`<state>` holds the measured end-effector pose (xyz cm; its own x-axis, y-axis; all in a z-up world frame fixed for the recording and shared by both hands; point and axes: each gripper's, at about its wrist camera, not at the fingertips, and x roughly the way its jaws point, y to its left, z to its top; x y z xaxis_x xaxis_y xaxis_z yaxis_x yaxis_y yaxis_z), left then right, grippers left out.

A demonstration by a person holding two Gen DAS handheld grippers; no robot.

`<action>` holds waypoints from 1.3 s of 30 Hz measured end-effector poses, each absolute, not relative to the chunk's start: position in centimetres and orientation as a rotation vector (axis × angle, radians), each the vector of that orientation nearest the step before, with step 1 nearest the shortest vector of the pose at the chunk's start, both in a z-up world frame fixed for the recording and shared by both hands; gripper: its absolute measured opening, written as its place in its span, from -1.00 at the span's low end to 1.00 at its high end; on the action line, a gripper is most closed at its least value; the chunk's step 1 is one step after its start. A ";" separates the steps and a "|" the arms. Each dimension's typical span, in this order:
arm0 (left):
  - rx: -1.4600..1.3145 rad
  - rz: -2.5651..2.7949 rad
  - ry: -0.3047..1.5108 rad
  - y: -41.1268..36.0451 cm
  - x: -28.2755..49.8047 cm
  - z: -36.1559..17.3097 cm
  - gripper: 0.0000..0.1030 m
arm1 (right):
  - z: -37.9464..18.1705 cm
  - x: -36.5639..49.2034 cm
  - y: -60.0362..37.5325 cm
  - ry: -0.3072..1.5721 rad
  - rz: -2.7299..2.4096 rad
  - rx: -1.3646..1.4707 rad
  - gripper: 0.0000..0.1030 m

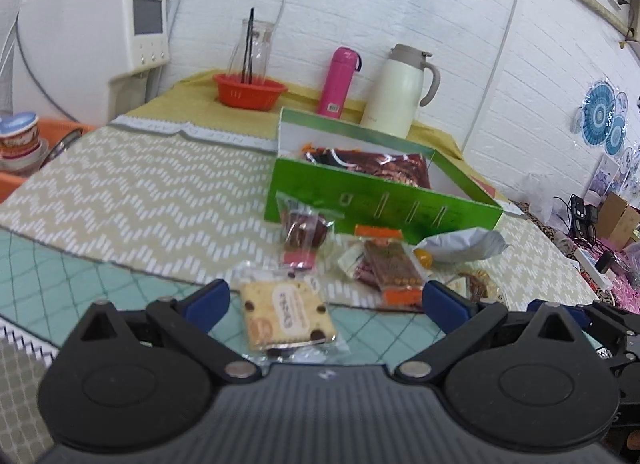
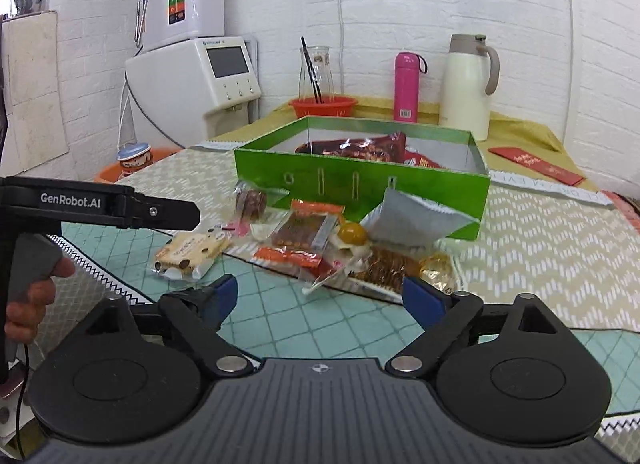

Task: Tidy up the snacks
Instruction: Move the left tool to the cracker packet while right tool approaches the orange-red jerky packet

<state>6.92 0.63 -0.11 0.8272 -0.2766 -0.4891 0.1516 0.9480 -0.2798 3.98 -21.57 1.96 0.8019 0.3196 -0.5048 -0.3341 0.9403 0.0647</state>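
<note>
Left tool (image 1: 326,300) spread wide, holding nothing, a wrapped biscuit pack (image 1: 286,314) lying on the desk (image 1: 120,192) between its blue fingers (image 1: 208,302). Right tool (image 2: 320,296) likewise wide and empty, hovering just short of the loose snack pile (image 2: 320,240). Beyond the pile, green box (image 2: 360,184) with a dark red packet (image 2: 356,148) inside

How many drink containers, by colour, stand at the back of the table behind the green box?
Pink flask: 1
Cream jug with handle: 1
Clear glass carafe, standing in the red basket: 1
Total: 3
</note>
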 end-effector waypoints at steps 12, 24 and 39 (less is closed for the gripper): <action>-0.272 -0.164 0.583 3.6 6.2 -0.9 0.98 | 0.6 10.1 -16.6 0.551 0.346 -0.077 1.00; -0.274 -0.212 0.616 2.7 6.5 -1.7 0.98 | 1.2 7.2 -19.4 0.553 0.367 0.000 0.75; -0.191 -0.208 0.660 0.5 9.2 -2.5 0.98 | -0.2 1.9 -21.1 0.639 0.362 0.010 0.99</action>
<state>9.21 0.53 -2.50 0.7707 -0.2507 -0.5858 0.1299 0.9619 -0.2406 1.86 -21.08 -0.17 0.7420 0.3336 -0.5815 -0.3276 0.9372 0.1196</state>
